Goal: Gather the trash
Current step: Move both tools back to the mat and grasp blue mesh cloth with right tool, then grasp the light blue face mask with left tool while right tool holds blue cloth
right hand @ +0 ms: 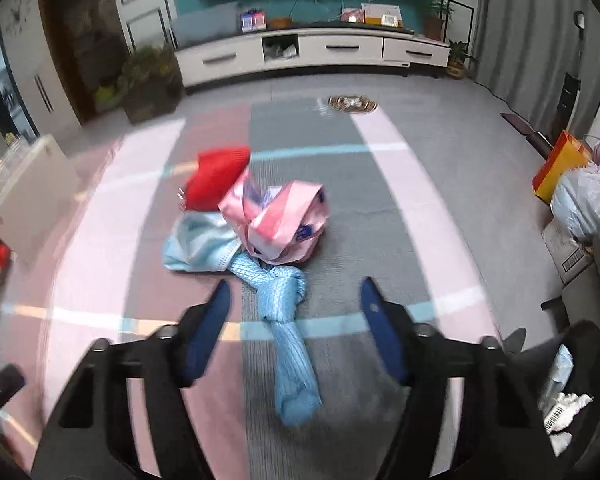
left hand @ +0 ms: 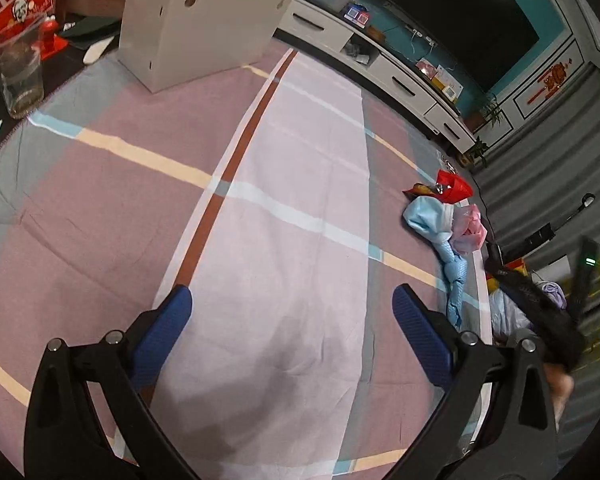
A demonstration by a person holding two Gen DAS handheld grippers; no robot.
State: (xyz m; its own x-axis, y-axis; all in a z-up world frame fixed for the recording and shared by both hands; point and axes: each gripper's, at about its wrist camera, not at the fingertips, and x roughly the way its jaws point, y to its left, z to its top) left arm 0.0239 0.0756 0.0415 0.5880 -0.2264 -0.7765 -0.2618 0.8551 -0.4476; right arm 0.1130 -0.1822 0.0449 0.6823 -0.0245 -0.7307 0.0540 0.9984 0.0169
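Three pieces of trash are seen heaped together on the striped cloth: a knotted blue bag, a crumpled pink wrapper and a red wrapper. None has been picked up, so the collecting is judged to be barely begun. The right gripper is held partly open, its jaws apart on either side of the blue bag without pressing it. The left gripper is spread wide over bare cloth, with nothing held. A white box and a clear cup are set at the cloth's far edge. A long white TV cabinet is seen along the teal wall.
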